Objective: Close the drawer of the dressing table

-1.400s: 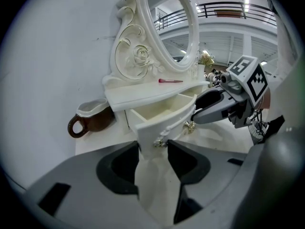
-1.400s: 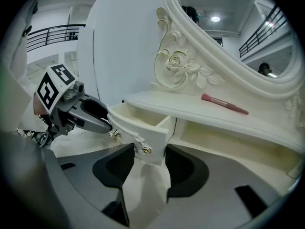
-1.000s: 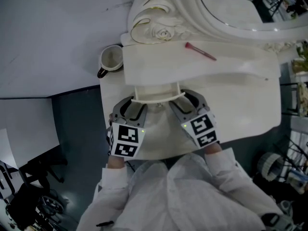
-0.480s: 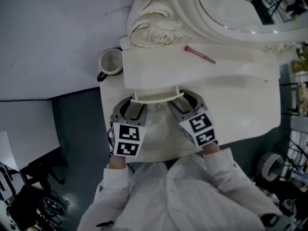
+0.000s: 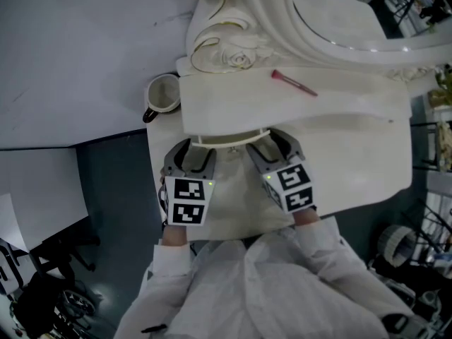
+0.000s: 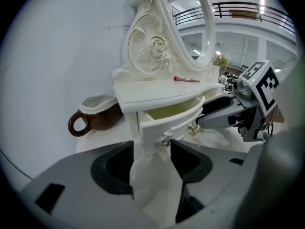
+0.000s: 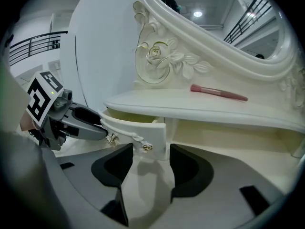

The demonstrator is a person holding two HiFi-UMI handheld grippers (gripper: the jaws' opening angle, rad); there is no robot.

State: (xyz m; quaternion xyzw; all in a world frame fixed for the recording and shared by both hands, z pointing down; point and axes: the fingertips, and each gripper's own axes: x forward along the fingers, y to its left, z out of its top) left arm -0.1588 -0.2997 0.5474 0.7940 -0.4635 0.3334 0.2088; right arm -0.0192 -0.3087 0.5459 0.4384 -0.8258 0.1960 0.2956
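Both grippers are held side by side in front of the person, angled forward and down and converging a bit on the drawer (image 5: 232, 141). White sleeves (image 5: 166, 267) are visible behind them.

The left gripper (image 5: 192, 152) is at the drawer's left end. Its jaws have just been opening and now stand wide. In the left gripper view the drawer's front corner (image 6: 169, 123) sits just ahead in the gap, and the pads aren't pressing it.

The right gripper (image 5: 275, 147) is at the drawer's right end, and its jaws have likewise just been opening and stand wide. In the right gripper view the drawer end (image 7: 133, 128) lies in line with the gap and isn't clamped.

The only print in view is the black-and-white square markers on each gripper's cube.

The drawer sits under the raised shelf of the dressing table (image 5: 353, 161), pulled partly out toward the person. Its long axis runs left-right across the table front, and its curved front panel with small metal knobs faces the person.

A pink brush (image 5: 294, 82) lies on the shelf. A brown mug (image 5: 162, 94) stands at the table's left edge, beside the shelf.
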